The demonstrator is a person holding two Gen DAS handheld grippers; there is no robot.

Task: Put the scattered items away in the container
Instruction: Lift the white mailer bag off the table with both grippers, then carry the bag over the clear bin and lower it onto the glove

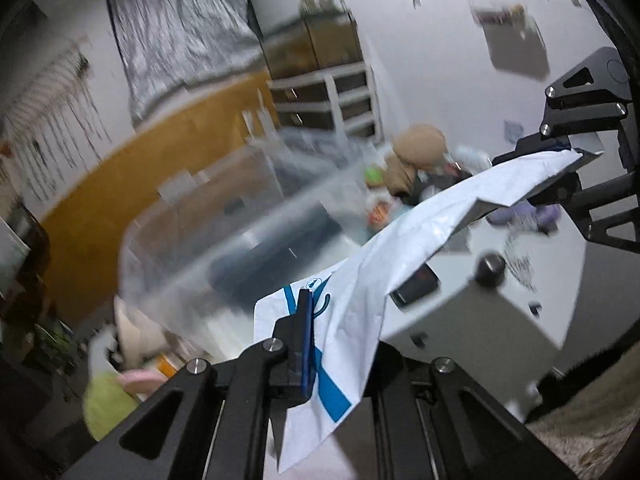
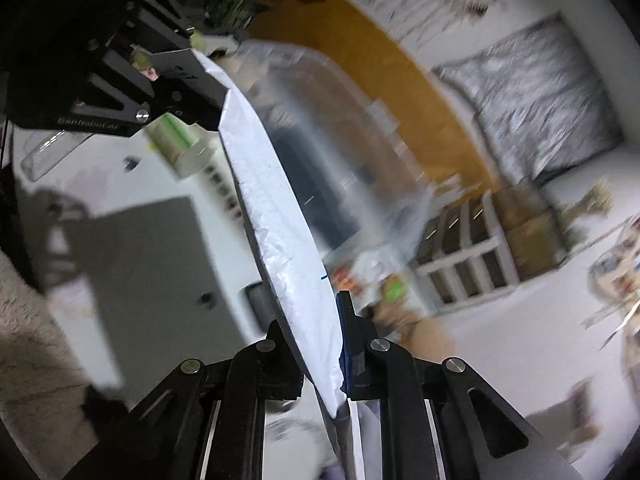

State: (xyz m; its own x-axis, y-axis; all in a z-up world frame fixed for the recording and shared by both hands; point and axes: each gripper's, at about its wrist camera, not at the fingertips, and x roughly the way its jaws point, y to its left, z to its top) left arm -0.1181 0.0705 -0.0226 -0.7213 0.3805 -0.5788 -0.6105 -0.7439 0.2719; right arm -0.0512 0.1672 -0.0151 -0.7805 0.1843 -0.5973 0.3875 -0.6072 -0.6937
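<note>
A white padded mailer (image 1: 400, 248) with blue print hangs stretched between both grippers, above the white table. My left gripper (image 1: 316, 308) is shut on its near end; only the blue-padded finger (image 1: 305, 332) shows, the other is hidden behind the mailer. My right gripper (image 1: 568, 156) is shut on the far end. In the right wrist view the mailer (image 2: 276, 200) runs from my right gripper (image 2: 334, 320) up to the left gripper (image 2: 204, 76). The clear plastic container (image 1: 224, 216) stands just beyond the mailer, blurred, with something dark inside; it also appears as the container (image 2: 320, 120).
A grey flat box (image 1: 472, 320) and a black device (image 1: 414, 286) lie on the table under the mailer. A beige plush toy (image 1: 420, 148), a purple item (image 1: 520, 216) and small clutter sit behind. A white shelf unit (image 1: 332, 96) stands against the far wall.
</note>
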